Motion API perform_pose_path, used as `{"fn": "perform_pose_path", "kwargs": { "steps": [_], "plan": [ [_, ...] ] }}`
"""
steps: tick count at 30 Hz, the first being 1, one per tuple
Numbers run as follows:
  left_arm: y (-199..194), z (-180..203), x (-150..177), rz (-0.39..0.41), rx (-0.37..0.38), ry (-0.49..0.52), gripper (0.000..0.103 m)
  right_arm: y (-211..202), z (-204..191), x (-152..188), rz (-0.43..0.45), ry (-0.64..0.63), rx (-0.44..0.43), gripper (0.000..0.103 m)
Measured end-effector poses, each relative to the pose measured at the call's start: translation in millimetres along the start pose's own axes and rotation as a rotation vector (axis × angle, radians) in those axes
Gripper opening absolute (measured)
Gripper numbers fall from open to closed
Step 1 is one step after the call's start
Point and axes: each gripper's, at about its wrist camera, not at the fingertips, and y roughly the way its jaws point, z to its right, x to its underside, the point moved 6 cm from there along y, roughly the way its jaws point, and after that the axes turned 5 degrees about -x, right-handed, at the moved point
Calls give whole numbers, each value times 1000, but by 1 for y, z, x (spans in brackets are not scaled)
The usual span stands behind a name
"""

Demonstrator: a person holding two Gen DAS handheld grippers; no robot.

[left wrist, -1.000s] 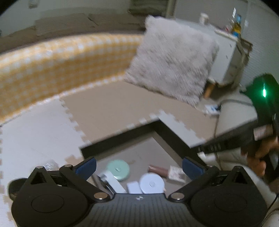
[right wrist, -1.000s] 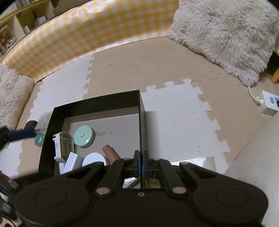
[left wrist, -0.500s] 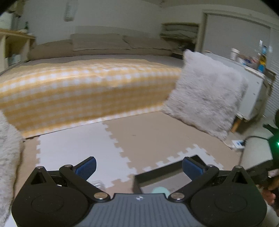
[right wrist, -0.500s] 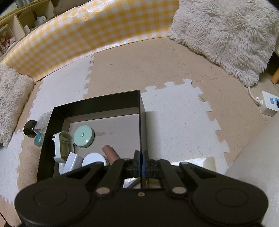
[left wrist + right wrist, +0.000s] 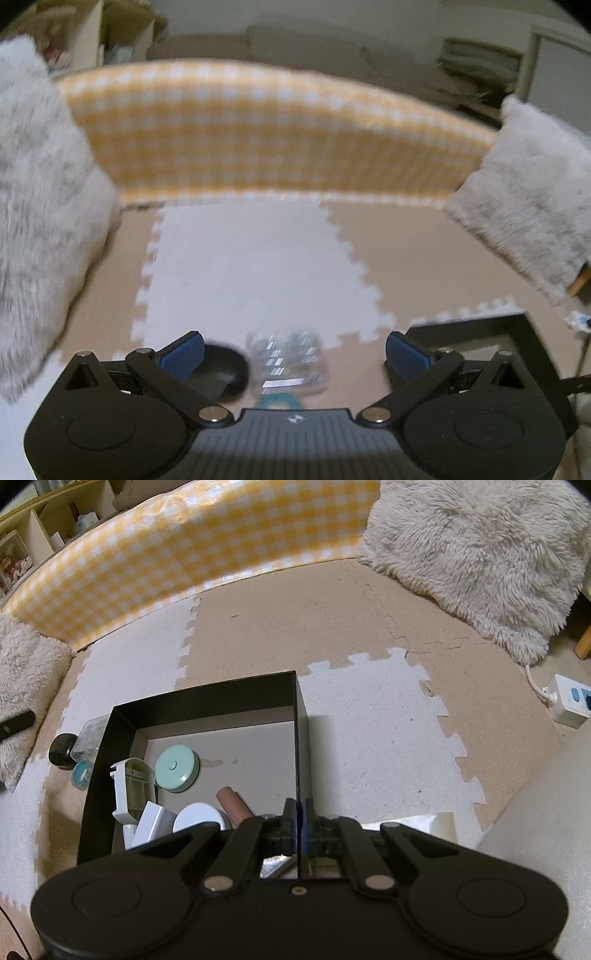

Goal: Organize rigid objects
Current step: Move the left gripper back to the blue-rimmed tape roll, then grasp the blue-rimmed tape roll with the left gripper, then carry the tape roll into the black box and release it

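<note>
A black open box (image 5: 207, 698) sits on the foam mat and holds a mint round case (image 5: 176, 764), a white round lid (image 5: 197, 816), a brown tube (image 5: 234, 805) and white plastic pieces (image 5: 131, 790). My right gripper (image 5: 299, 821) is shut on the box's right wall. Left of the box lie a black round object (image 5: 61, 751), a clear packet (image 5: 86, 734) and a teal tape ring (image 5: 82, 773). My left gripper (image 5: 293, 354) is open and empty, just above the black object (image 5: 221, 373), the packet (image 5: 288, 363) and the ring (image 5: 279, 400).
A yellow checked cushion wall (image 5: 166, 554) runs along the back. Fluffy pillows lie at the right (image 5: 480, 554) and the left (image 5: 40, 203). A white power strip (image 5: 570, 699) lies at the far right. The box corner (image 5: 480, 325) shows at the right of the left wrist view.
My left gripper has swung away from the box, up and then left, and now hovers over the loose items beside it. My right gripper has stayed shut on the box wall.
</note>
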Motion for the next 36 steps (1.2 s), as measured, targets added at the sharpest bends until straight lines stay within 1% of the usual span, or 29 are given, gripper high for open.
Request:
{"fn": "perform_pose_path", "kwargs": {
  "steps": [4,7,9,10,11,12,14,16,18,19,21,23,25,27,31,36],
  "plan": [
    [16,-6,21,-71,-30,3,103,0,0,0,0,0,0,3],
    [25,-6,34,-105,-51,28,103,0,0,0,0,0,0,3],
    [31,-5,41,-121,-54,36,101,0,0,0,0,0,0,3],
    [32,-4,45,-125,-56,38,97,0,0,0,0,-1,1,3],
    [34,-5,48,-130,-53,39,91,0,0,0,0,-1,1,3],
    [37,-5,50,-135,-53,37,89,0,0,0,0,0,0,3],
    [40,-5,54,-135,-59,35,82,0,0,0,0,0,0,3],
    [43,-5,56,-124,-62,34,80,0,0,0,0,0,0,3],
    [45,-4,58,-116,-53,29,75,0,0,0,0,-1,1,3],
    [47,-3,58,-113,-48,27,70,0,0,0,0,-2,2,3],
    [48,-3,59,-103,-39,26,65,0,1,0,0,-2,1,3],
    [50,-3,60,-96,-33,24,57,0,0,0,0,-2,2,3],
    [49,-3,59,-84,-19,14,52,0,1,-1,-1,-3,2,3],
    [50,-2,58,-79,-7,15,49,1,1,-1,-1,-4,2,3],
    [51,2,59,-81,-29,67,44,1,1,-1,-1,-6,3,3],
    [50,3,59,-103,-24,83,44,1,1,-1,-1,-6,3,3]
  ]
}}
